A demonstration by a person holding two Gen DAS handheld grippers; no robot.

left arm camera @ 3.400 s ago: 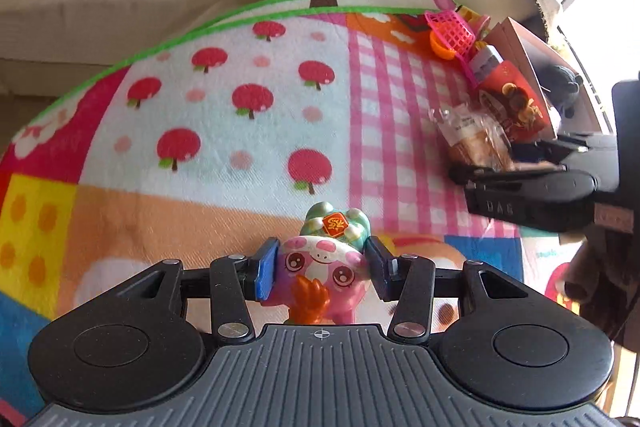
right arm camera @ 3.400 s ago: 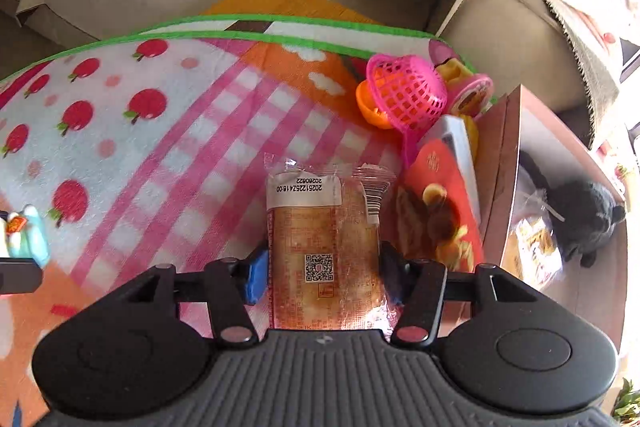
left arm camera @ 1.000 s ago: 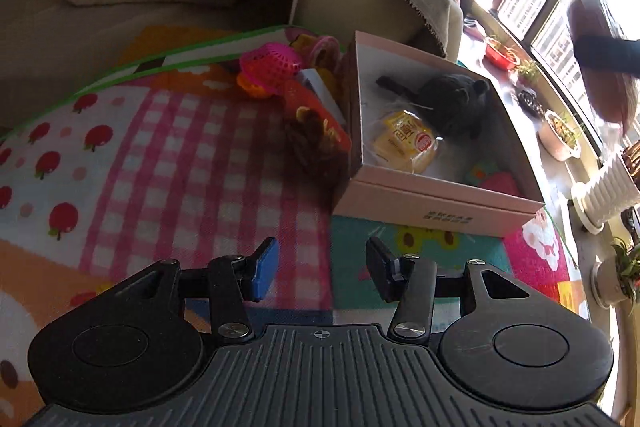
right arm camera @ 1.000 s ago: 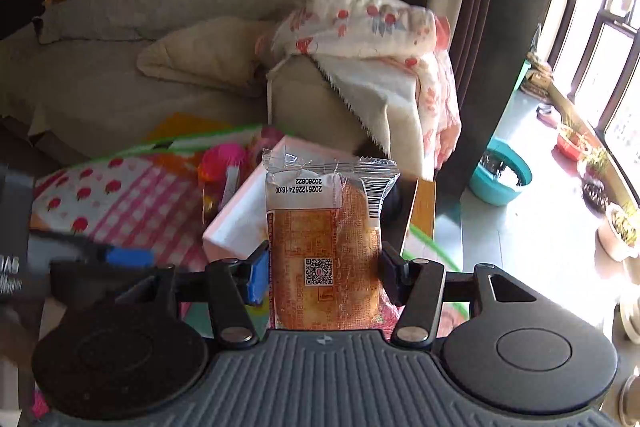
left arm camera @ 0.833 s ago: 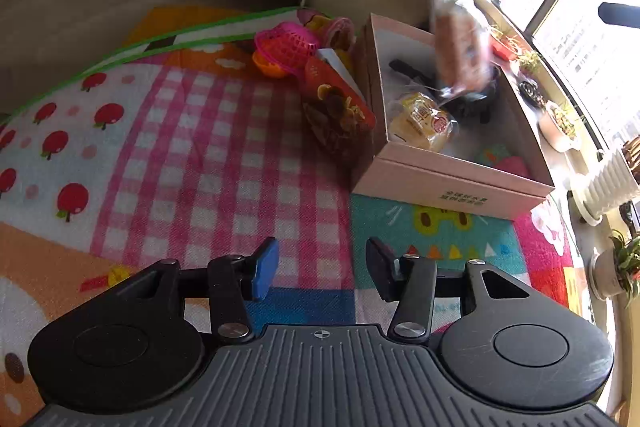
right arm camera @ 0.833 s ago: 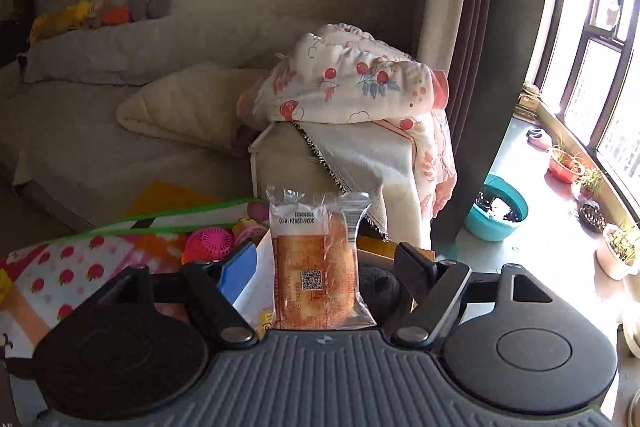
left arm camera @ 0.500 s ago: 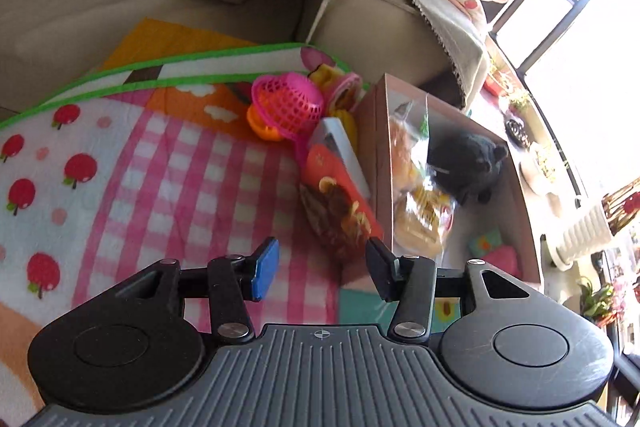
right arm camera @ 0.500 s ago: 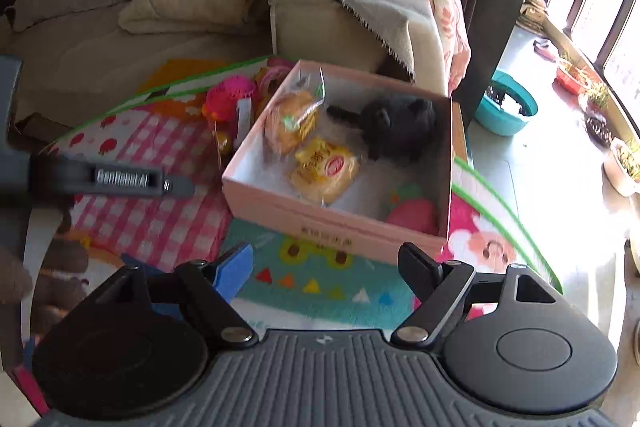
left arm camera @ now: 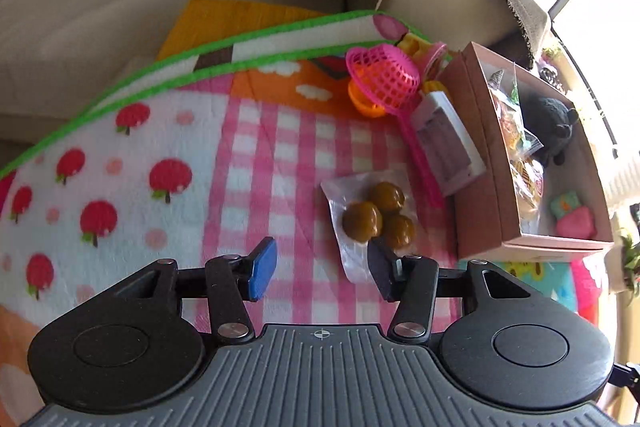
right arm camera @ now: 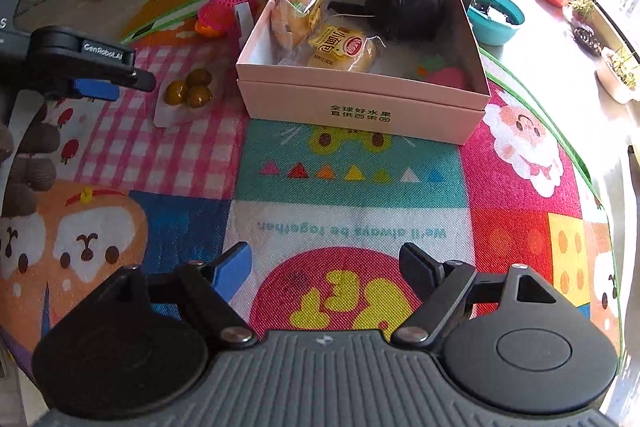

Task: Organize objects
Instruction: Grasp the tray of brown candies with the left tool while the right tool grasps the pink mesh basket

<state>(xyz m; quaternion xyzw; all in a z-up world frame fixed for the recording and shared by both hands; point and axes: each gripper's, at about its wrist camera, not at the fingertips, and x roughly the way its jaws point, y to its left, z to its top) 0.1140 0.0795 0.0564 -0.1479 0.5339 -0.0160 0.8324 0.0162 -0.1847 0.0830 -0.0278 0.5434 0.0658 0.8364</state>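
Chestnut pack [left arm camera: 370, 217] lies flat on the play mat [left arm camera: 256, 163] at one o'clock from the left gripper [left arm camera: 322, 267], jaws apart and empty, right gripper [right arm camera: 326, 267] gaping too; light, crinkly, slippery film, so pinch its flat edge.

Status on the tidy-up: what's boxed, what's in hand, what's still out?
Boxed: two wrapped breads, black plush and a pink toy lie in the pink box. In hand: nothing. The right gripper has just been opening and is empty; the left gripper is open over the chestnut pack. Left on the mat: that pack, pink strainer, white box.
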